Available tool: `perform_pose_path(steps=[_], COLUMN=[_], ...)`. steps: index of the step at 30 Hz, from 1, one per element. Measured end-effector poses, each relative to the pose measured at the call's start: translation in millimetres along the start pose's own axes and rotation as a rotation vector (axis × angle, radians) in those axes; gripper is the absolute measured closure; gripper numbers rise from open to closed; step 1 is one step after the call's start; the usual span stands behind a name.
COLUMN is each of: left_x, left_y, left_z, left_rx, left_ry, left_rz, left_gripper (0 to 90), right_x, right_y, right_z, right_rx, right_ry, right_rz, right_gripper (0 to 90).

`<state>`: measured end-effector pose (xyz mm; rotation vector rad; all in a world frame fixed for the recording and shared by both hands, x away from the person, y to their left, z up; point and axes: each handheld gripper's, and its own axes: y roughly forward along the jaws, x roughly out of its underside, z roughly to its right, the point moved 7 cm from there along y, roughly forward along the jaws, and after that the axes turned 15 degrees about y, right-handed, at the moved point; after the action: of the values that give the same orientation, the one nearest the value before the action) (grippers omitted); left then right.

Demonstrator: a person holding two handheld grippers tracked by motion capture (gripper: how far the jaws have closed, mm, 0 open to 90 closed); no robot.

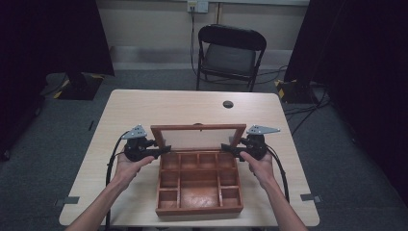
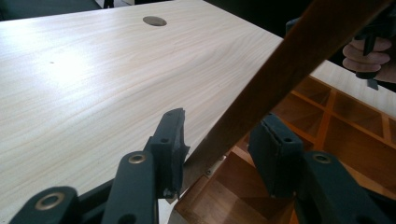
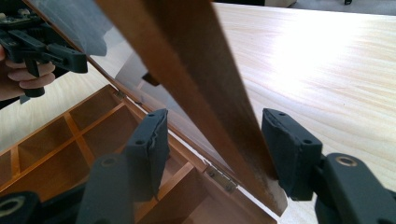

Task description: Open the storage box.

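A wooden compartment box (image 1: 199, 185) sits near the person's edge of the table (image 1: 144, 103), its glass-paned lid (image 1: 198, 136) standing roughly upright on its hinges at the far side. The left gripper (image 1: 162, 152) and the right gripper (image 1: 226, 148) come in from either side at the lid's lower corners. In the left gripper view the jaws stand open astride the lid's wooden frame (image 2: 299, 60), one pad close against it, the other clear; in the right gripper view the jaws are spread wide around the frame (image 3: 196, 79), neither pad pressing. So nothing is clamped yet, as far as I can judge.

The risk, I think, is the lid dropping or swinging if one side closes and pushes before the other, twisting the small hinge (image 3: 219, 177) or slamming the glass. A jaw tip could also catch on a divider (image 1: 179, 180) just below.

There is plenty of bare tabletop behind the box for the lid to fold back; the cable hole (image 1: 228, 104) and a folding chair (image 1: 231, 55) are well apart. The near rim of the box lies close to the table's edge, so little room to slide it towards the person.
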<state>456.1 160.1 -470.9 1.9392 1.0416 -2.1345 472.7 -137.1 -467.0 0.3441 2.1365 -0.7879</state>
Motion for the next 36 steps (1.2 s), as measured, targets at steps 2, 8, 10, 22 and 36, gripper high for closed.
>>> perform_pose_path(steps=[2,8,10,22,36], left_x=[0.5,1.7,1.6,0.0,0.2], left_y=[0.9,0.4,0.9,8.8,23.6], left_z=[-1.0,-4.3,-5.3,-16.8,-30.1], left_rx=[-0.001,-0.006,-0.011,-0.025,0.004], left_ry=[-0.002,0.002,-0.004,-0.027,-0.085], left_rz=[0.0,-0.005,-0.002,-0.023,-0.032], left_gripper=[57.4,59.2,59.8,62.3,62.0], right_x=[-1.0,-3.7,-4.7,-7.9,-8.5], right_y=[0.7,3.3,4.4,7.6,11.2], right_z=[0.5,3.0,3.8,13.4,25.1], right_rx=[-0.001,-0.001,-0.001,0.023,0.075], right_ry=[0.0,0.005,0.008,0.035,0.067], right_rz=[0.001,0.01,0.01,0.043,0.058], right_gripper=[43.0,43.9,44.5,50.6,53.8])
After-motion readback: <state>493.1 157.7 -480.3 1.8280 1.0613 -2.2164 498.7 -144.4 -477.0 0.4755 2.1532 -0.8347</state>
